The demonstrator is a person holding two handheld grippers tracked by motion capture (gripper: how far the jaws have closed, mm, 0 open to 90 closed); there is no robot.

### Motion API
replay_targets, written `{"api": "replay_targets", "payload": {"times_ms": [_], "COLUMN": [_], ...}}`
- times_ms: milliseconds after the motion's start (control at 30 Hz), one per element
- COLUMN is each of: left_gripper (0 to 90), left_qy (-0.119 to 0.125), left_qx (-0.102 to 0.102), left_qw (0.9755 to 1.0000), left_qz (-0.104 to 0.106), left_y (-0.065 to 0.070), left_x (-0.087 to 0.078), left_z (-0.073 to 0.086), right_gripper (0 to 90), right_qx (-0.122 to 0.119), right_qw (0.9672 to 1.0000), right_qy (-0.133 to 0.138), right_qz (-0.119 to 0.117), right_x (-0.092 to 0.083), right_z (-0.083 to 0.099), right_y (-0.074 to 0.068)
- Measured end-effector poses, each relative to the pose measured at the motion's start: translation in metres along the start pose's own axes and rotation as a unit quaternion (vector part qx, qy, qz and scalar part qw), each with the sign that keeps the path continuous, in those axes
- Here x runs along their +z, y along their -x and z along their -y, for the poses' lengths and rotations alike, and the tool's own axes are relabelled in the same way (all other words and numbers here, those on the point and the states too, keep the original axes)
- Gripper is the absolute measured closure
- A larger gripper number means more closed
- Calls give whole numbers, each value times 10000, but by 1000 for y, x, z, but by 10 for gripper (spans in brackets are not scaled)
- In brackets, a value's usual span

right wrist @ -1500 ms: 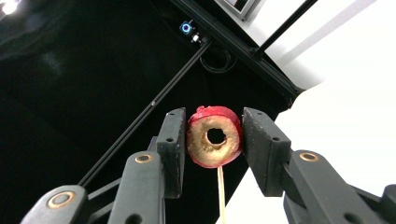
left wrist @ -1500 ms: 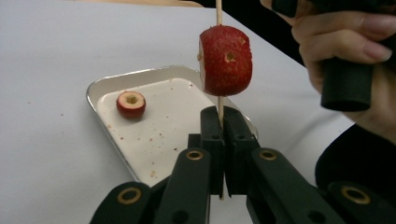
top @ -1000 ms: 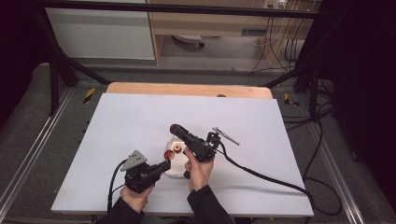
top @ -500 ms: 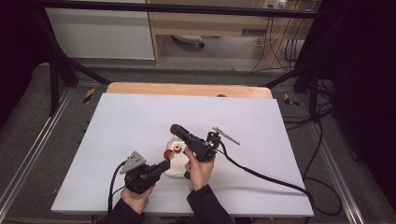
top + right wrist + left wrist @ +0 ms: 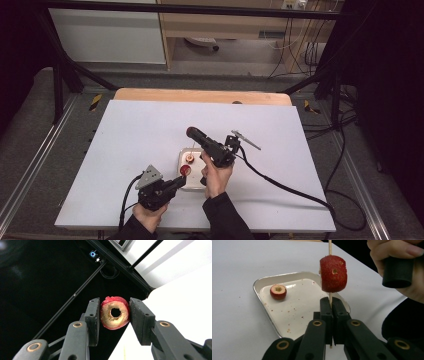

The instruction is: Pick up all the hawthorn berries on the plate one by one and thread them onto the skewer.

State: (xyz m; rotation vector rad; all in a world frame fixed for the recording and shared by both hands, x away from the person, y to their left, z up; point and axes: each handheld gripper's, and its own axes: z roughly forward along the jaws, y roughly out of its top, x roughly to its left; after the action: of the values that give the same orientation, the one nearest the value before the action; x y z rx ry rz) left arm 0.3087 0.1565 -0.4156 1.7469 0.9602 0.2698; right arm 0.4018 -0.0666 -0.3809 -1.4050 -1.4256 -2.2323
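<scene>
My left gripper (image 5: 331, 302) is shut on a thin wooden skewer (image 5: 329, 247) that stands upright, with a cored red fruit (image 5: 333, 273) threaded on it above the jaws. In the high view the left gripper (image 5: 179, 179) sits at the near edge of a small white tray (image 5: 196, 184). A second red fruit (image 5: 278, 291) lies in the tray (image 5: 262, 282). My right gripper (image 5: 115, 311) is shut on another cored red fruit (image 5: 115, 313), its hole facing the camera. In the high view the right gripper (image 5: 192, 133) is raised above the tray and points up and to the left.
The white table top (image 5: 125, 145) has free room on all sides of the tray. A wooden strip (image 5: 200, 96) runs along the far edge. Black cables (image 5: 290, 187) trail off to the right. The person's right hand (image 5: 397, 250) is close to the skewer.
</scene>
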Motion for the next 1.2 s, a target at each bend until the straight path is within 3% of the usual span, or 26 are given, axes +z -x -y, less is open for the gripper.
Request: {"api": "replay_targets", "payload": {"times_ms": [67,233,500,900,1067,1200], "left_gripper": [885,885,885,885,885,885], "left_qy": [28,87,52,-43,-91,-186], "left_qx": [-42,-142,-200,-225,-318,-431], "left_qw": [10000,9999,9998,9997,9994,9989], "left_qz": [22,31,33,38,70,85], "left_y": [-1,-5,-8,-8,-9,-8], "left_x": [-1,-5,-5,-3,-2,1], "left_z": [-1,-2,-4,-4,-4,-4], "right_gripper": [619,619,619,619,619,619], "right_qx": [-61,-493,-1041,-1406,-1488,-1671], "right_qw": [10000,9987,9940,9886,9870,9837], "right_qy": [-18,-135,-322,-494,-555,-598], "right_qz": [-18,-9,119,214,230,287], "right_x": [1,0,-1,-1,-1,0], "right_z": [-2,-6,-10,-10,-7,-4], "right_y": [1,1,1,1,2,3]}}
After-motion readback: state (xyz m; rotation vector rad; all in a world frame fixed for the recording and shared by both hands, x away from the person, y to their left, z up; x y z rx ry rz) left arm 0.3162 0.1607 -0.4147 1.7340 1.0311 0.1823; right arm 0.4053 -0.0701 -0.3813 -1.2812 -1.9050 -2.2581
